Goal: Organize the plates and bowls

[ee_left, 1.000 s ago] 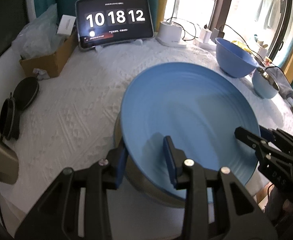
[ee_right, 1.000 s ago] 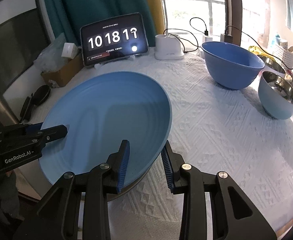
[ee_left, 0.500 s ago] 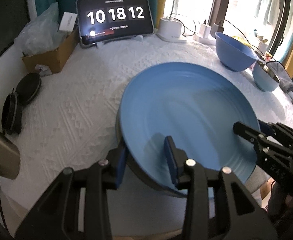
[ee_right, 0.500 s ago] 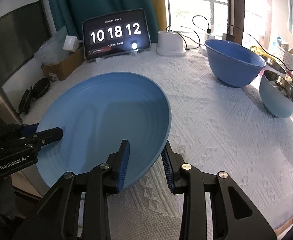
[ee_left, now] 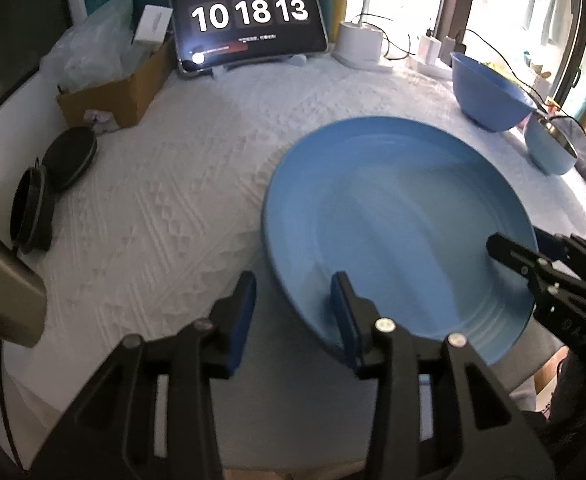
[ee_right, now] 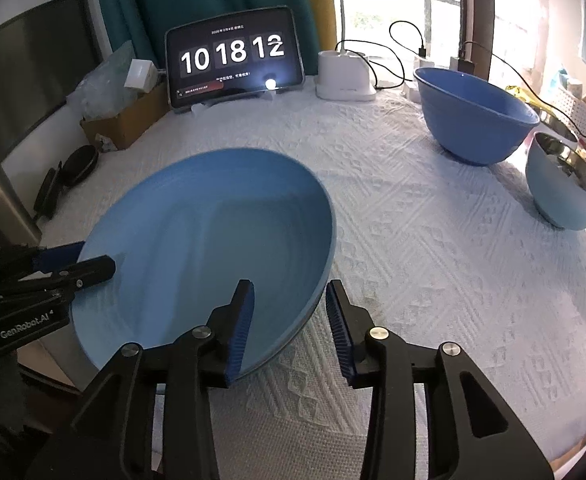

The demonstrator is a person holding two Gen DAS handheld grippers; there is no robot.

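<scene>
Both grippers hold the blue plate [ee_left: 397, 220] by its rim above the white-clothed surface [ee_right: 433, 248]. The left gripper [ee_left: 293, 312] has its jaws narrowed onto the plate's near left edge, one finger under the rim and one on top. The right gripper [ee_right: 289, 316] does the same on the opposite edge. Off to the right, a large blue bowl [ee_right: 473, 120] and a smaller steel-lined bowl [ee_right: 565, 188] stand on the cloth just beside each other. A tablet [ee_right: 233, 60] showing a clock leans at the back.
</scene>
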